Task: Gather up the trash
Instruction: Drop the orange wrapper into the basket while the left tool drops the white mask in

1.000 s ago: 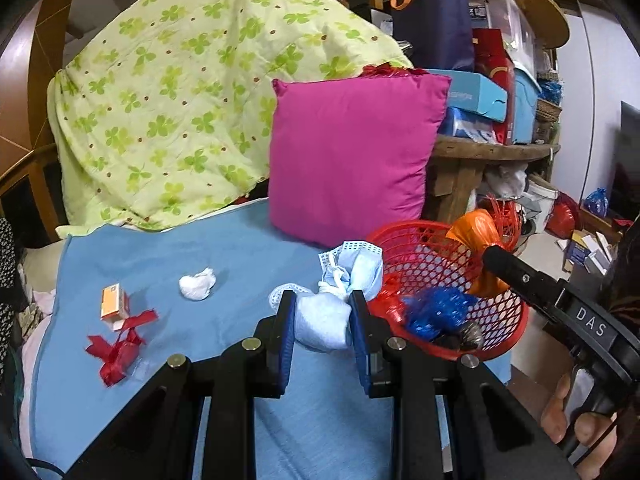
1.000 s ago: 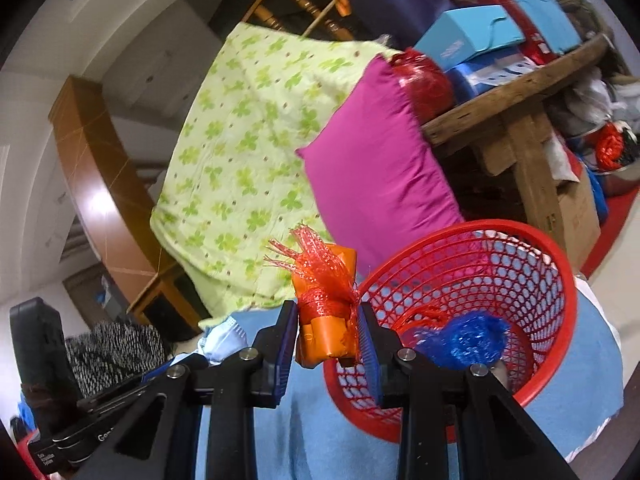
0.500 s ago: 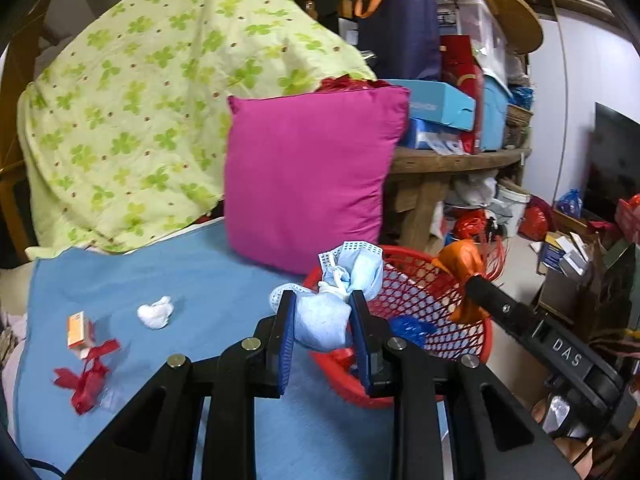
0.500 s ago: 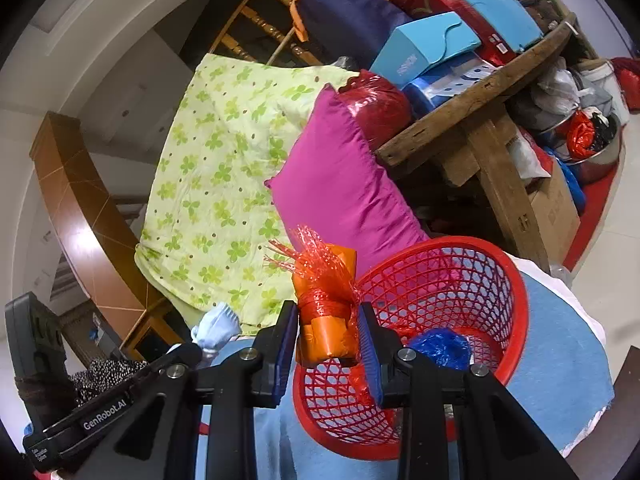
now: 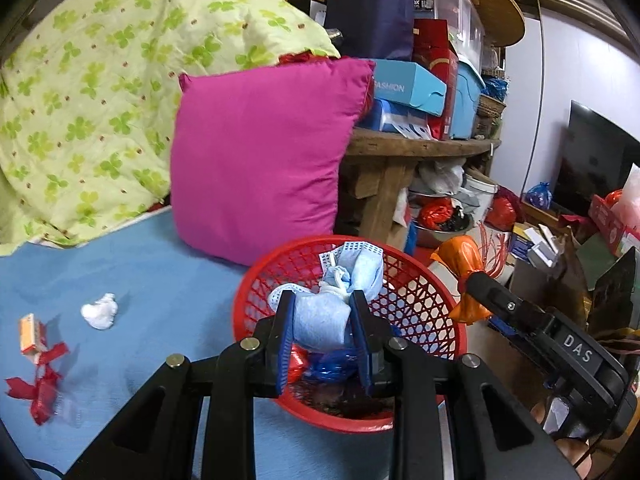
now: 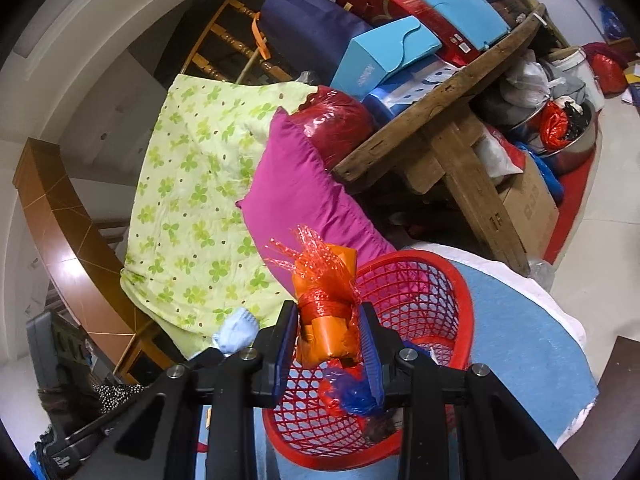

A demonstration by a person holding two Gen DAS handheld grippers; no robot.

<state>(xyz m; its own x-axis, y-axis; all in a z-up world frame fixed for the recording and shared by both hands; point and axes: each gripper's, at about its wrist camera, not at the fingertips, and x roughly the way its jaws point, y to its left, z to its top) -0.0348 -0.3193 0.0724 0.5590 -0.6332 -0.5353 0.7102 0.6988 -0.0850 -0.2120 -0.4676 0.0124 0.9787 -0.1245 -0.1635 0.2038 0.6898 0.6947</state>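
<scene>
Plastic mesh basket [image 5: 448, 312], crinkly glossy wrapper [image 6: 328, 280]

Red mesh basket [image 5: 448, 308], pale blue face mask [image 5: 320, 320], orange wrapper [image 6: 326, 334] tied with red netting, magenta pillow [image 5: 260, 152], light green clover-print blanket [image 5: 92, 92], plain blue sheet [image 5: 160, 280], white tissue wad [image 5: 99, 311].

Both the left gripper [image 5: 323, 334] and the right gripper [image 6: 330, 344] are showing black frames, blue finger pads, brass-coloured screws; white "DAS" lettering is marking one
</scene>
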